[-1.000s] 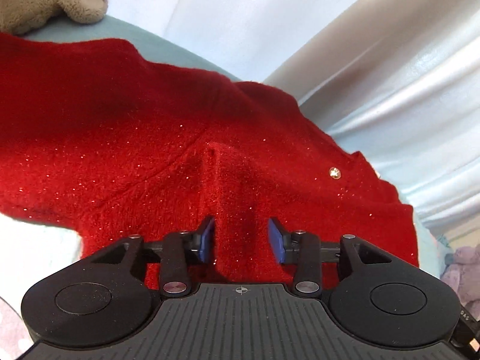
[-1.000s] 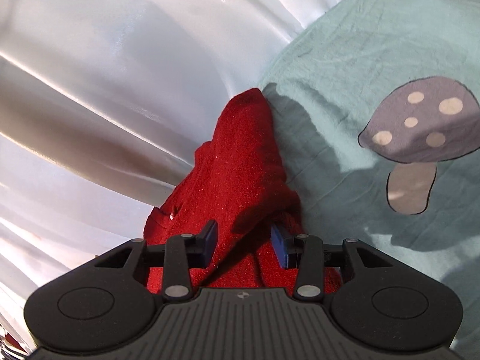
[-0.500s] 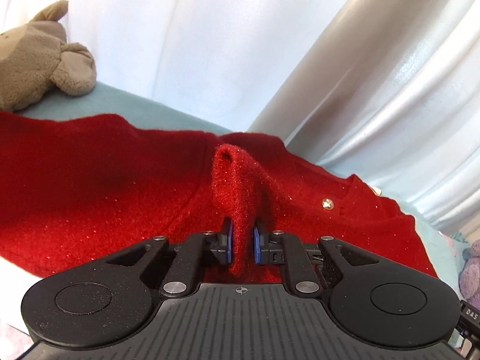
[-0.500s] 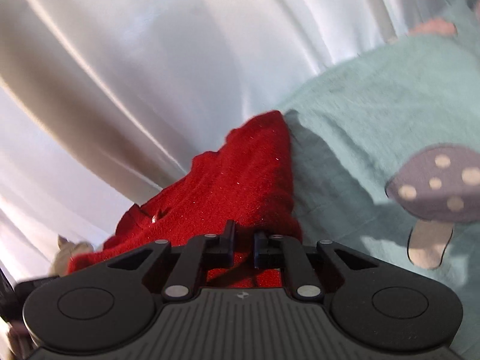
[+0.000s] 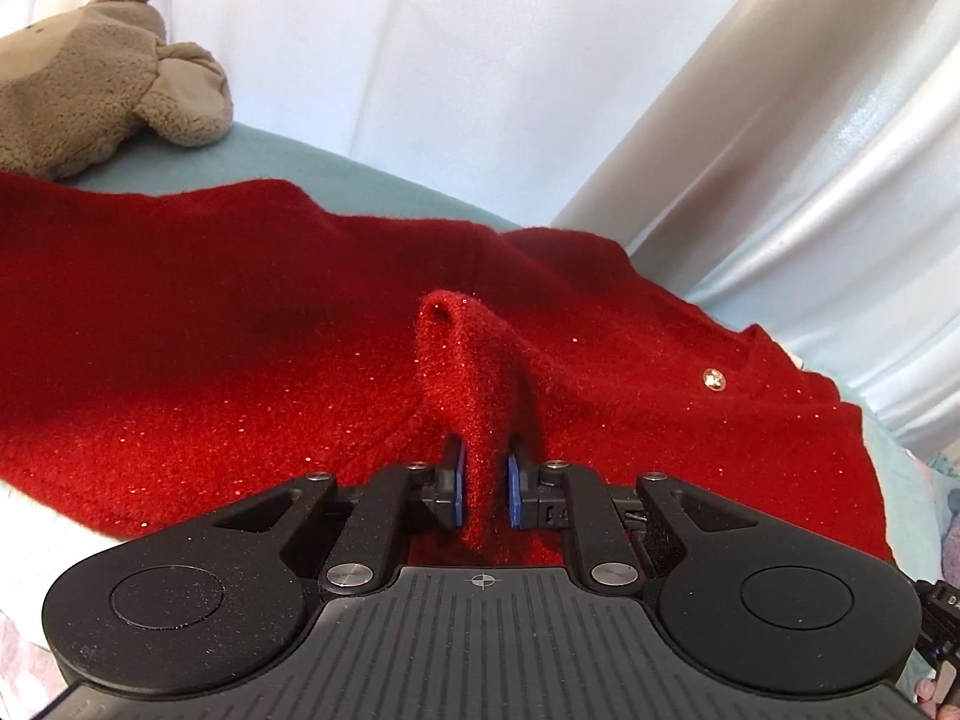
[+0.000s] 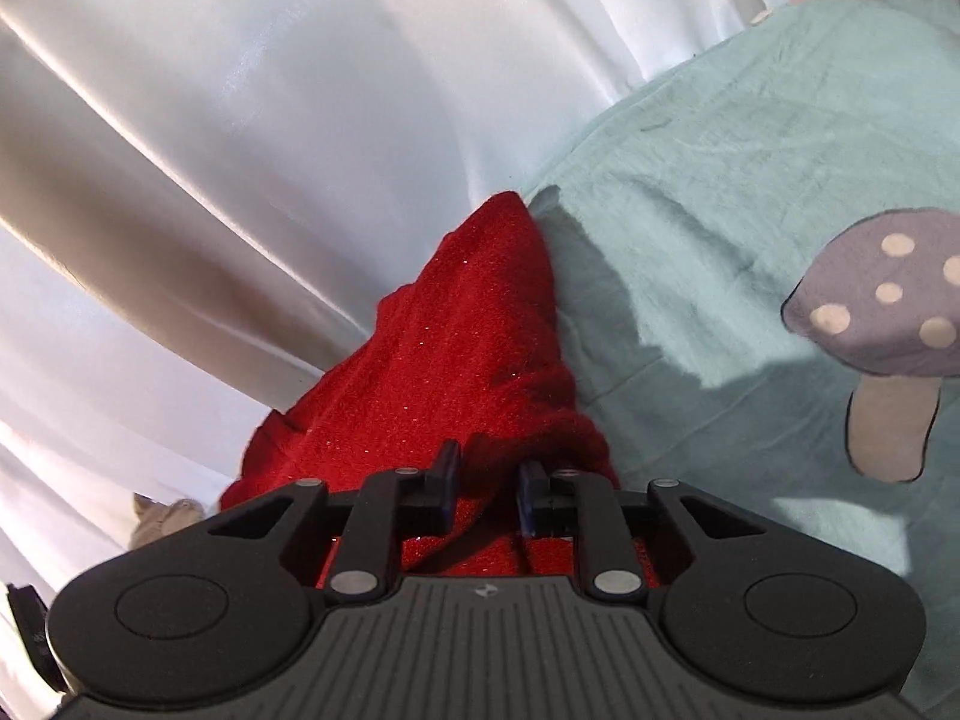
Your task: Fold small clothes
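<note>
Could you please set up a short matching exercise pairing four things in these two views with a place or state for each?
Things:
1. red cardigan
2. plush toy
3. gold button
4. mushroom print

Descriptions:
A. grey cap with pale spots, on the teal sheet
B. pinched by both grippers
C. brown, lying beyond the red knit
D. small and shiny, sewn on the red knit

Pairs: 1-B, 2-C, 3-D, 4-A

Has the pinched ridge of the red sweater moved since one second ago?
Yes. The ridge, clamped in the left gripper, now stands up higher, against the gold button.
</note>
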A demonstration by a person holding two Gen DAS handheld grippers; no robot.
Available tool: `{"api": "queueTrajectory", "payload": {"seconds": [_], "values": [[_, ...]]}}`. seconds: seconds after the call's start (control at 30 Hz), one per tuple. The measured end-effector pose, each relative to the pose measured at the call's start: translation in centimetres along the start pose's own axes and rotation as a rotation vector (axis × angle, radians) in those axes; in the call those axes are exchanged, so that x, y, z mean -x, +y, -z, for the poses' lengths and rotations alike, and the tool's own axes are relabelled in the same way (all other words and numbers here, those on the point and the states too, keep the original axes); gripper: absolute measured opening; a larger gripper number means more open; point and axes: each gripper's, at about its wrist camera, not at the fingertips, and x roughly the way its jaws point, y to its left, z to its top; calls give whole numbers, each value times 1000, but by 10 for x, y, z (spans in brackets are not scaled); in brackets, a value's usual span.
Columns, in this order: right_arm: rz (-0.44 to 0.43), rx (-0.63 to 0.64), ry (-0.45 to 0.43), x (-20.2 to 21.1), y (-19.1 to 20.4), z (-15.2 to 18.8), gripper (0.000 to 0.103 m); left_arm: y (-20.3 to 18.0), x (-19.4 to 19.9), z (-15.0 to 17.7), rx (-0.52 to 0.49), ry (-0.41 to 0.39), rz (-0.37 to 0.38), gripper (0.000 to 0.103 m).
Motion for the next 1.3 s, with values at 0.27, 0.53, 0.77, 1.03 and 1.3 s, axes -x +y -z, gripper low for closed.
{"api": "queueTrajectory", "payload": {"seconds": [0.27, 0.53, 0.77, 1.03, 1.3], "values": [[206, 380, -44, -7, 40, 19, 9, 6, -17, 5, -2, 30, -26, 17], [205, 433, -5, -7, 36, 19, 10, 21, 1, 6, 67, -17, -74, 32], [237, 505, -28, 26, 55, 32, 50, 50, 35, 12, 140, -93, -162, 55], [184, 494, 13, 41, 65, 50, 57, 144, 76, 21, 510, -236, -189, 85], [160, 477, 67, 47, 68, 60, 63, 278, 136, 34, 881, -555, -273, 86]]}}
